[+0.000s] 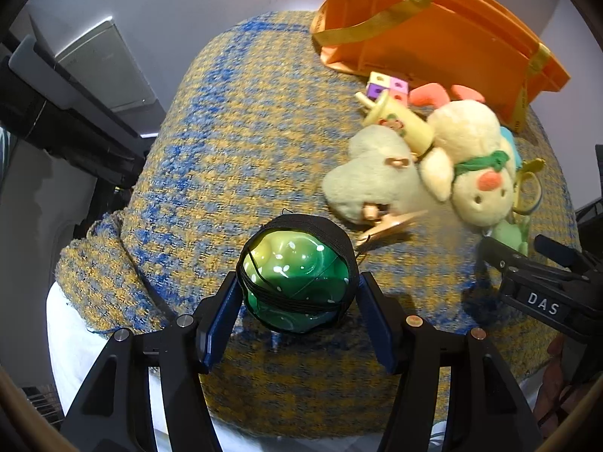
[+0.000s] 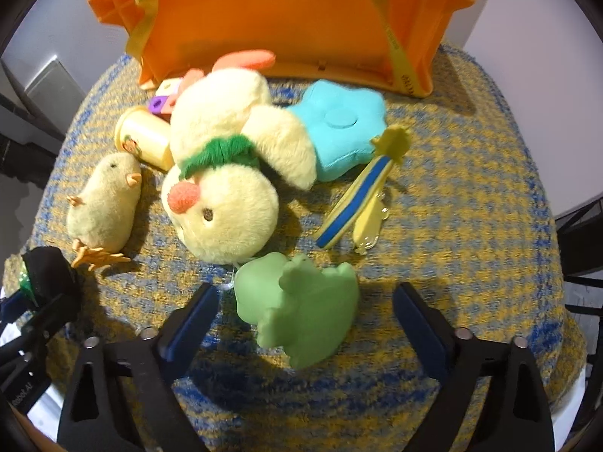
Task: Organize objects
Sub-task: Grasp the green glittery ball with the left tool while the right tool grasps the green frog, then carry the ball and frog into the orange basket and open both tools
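The right gripper (image 2: pixel 305 316) is held steeply downward over the green toy (image 2: pixel 301 305), and the relation that matters is how that toy sits in the gap. Its jaws stand apart, one finger to either side of the toy, and no pad is seen to press on it; clear cloth shows between the toy and the right-hand finger, less on the left. The toy therefore lies between the fingers but nearer the left one, so a slight shift toward the picture's right is judged useful before a close. Its longer side seems to run from upper left to lower right, slantwise to the closing line, though blur makes this uncertain. The left gripper (image 1: pixel 299 297) is clamped on the green pouch (image 1: pixel 297 278), a glossy ball-like thing bound in black, which is held above the blue and yellow cloth (image 1: pixel 245 132). With that hand occupied, the green toy is judged to be the right hand's job, and it is the nearer hand in any case. The orange bag (image 2: pixel 301 19) stands at the far edge of the cloth, beyond the big chick (image 2: pixel 222 173), the small chick (image 2: pixel 105 203), the blue star (image 2: pixel 346 124), the cup (image 2: pixel 145 139) and the striped strap (image 2: pixel 358 196). Any carry to the bag would have to pass over that pile.
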The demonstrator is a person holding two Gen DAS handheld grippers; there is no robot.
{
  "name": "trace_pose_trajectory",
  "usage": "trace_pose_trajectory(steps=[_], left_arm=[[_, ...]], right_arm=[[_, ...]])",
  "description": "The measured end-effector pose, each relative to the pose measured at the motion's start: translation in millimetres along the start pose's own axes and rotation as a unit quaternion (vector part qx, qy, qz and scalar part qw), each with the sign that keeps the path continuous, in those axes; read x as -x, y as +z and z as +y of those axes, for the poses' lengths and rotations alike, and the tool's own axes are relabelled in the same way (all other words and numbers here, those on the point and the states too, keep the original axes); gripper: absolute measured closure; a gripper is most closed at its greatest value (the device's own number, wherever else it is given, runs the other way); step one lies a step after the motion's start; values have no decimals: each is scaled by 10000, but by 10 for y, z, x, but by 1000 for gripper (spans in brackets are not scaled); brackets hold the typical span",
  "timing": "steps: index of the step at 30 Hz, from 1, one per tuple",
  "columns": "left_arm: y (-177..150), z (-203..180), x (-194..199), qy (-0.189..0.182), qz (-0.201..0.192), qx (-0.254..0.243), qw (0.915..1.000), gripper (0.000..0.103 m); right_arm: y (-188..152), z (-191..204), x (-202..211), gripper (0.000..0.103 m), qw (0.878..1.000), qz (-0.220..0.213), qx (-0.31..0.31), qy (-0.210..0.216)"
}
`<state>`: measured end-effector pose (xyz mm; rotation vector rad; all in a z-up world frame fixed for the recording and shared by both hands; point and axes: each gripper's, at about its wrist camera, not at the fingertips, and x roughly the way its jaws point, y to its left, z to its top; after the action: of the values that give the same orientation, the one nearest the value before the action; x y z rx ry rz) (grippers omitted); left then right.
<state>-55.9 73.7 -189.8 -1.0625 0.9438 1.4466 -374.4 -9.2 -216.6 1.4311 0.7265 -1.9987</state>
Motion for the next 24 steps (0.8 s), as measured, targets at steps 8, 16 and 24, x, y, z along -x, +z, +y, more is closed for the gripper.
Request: trace_pose_trajectory(steps=[8, 16, 24], left_arm=[[-9, 2, -9, -56, 17, -106, 9999, 43], [-41, -50, 250, -97, -222, -270, 9993, 43], [12, -153, 601, -268, -514, -624, 9964, 43]], right_arm=[[-26, -16, 20, 38, 9999, 26, -20, 118], [-128, -134, 360, 38, 9996, -199, -81, 169], [-6, -210, 857, 38, 9980, -610, -120, 128]])
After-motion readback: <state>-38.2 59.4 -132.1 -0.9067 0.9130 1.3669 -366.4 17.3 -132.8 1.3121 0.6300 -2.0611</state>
